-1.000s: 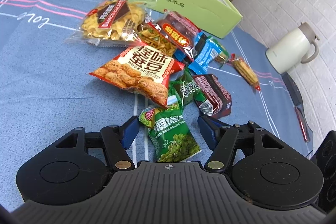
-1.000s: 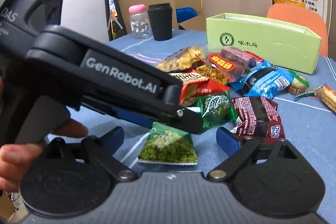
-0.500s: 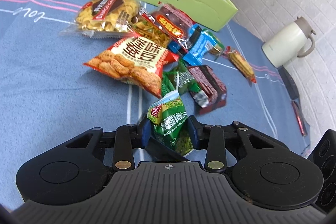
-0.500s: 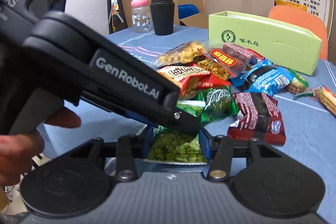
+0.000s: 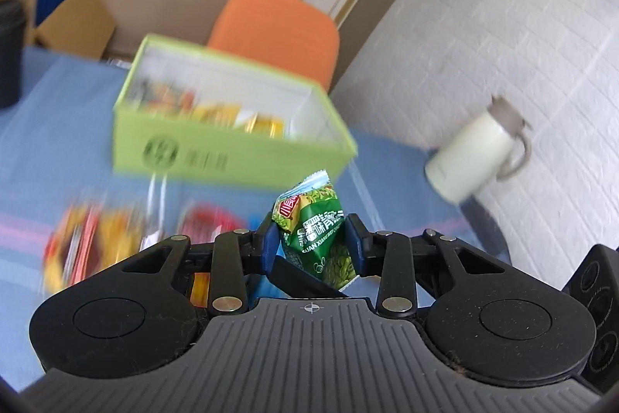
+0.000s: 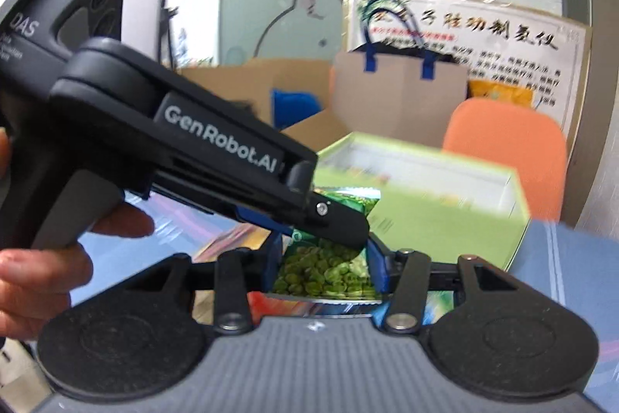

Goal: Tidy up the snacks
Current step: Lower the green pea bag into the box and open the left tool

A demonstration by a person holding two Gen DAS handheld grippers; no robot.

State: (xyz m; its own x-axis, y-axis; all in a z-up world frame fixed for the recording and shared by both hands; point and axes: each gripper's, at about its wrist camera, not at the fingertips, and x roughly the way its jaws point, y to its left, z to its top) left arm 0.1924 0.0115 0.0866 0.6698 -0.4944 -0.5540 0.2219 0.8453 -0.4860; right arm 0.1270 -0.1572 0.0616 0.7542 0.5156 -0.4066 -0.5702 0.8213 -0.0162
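Since a second ago both grippers have closed on the small green foil pea packet (image 5: pixel 315 235) and lifted it off the blue tablecloth (image 5: pixel 58 157). The left gripper (image 5: pixel 312 243) and right gripper (image 6: pixel 324 268) pinch it together, probably for carrying steadily toward the open lime-green cardboard box (image 5: pixel 232 153) beyond.

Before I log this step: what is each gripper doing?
Left gripper: closed on the green pea packet.
Right gripper: closed on the same packet.
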